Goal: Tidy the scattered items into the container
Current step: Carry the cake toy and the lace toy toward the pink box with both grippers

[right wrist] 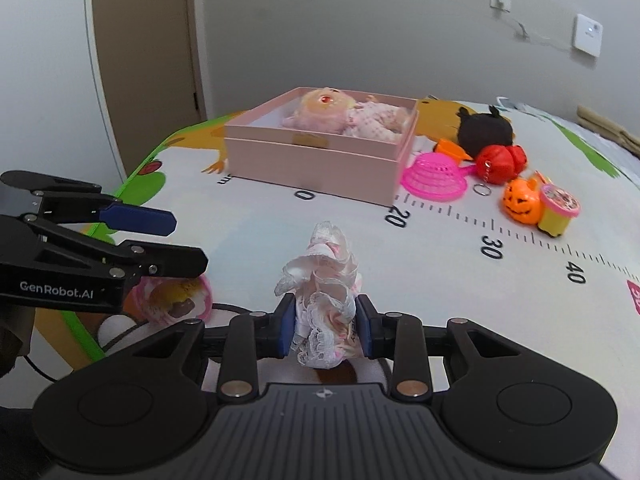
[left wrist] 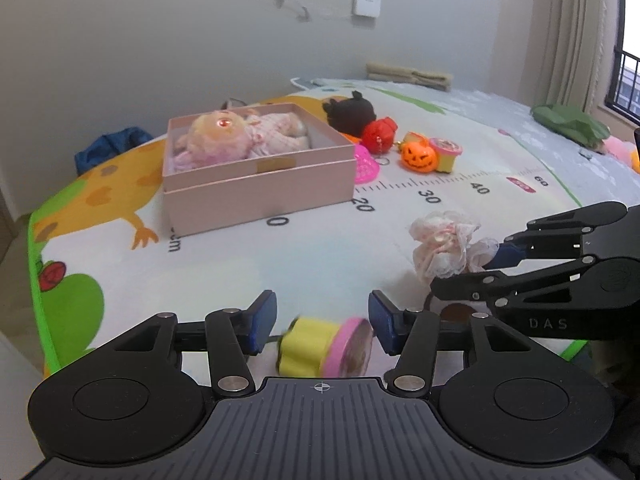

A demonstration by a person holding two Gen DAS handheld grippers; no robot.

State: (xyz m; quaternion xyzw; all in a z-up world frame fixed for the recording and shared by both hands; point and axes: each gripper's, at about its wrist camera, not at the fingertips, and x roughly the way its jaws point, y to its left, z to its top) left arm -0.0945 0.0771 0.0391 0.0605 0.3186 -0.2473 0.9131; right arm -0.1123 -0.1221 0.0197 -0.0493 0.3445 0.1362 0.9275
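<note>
An open pink box [left wrist: 256, 184] [right wrist: 320, 160] stands on the play mat with a doll [left wrist: 240, 136] [right wrist: 348, 118] lying inside. My left gripper [left wrist: 322, 320] [right wrist: 184, 240] is open low over the mat's near edge. A yellow toy drum with a pink end [left wrist: 324, 346] [right wrist: 172, 296] lies between its fingers, ungripped. My right gripper [right wrist: 324, 326] [left wrist: 472, 268] is shut on a frilly white-and-pink lace doll dress [right wrist: 320, 300] [left wrist: 444, 248], held just above the mat in front of the box.
Right of the box lie a pink strainer [right wrist: 434, 178], a black plush [right wrist: 484, 130], a red lantern [right wrist: 500, 162], an orange pumpkin [right wrist: 520, 202] and a second yellow drum [right wrist: 558, 210]. A green cloth [left wrist: 572, 124] and folded towels [left wrist: 408, 74] sit far back.
</note>
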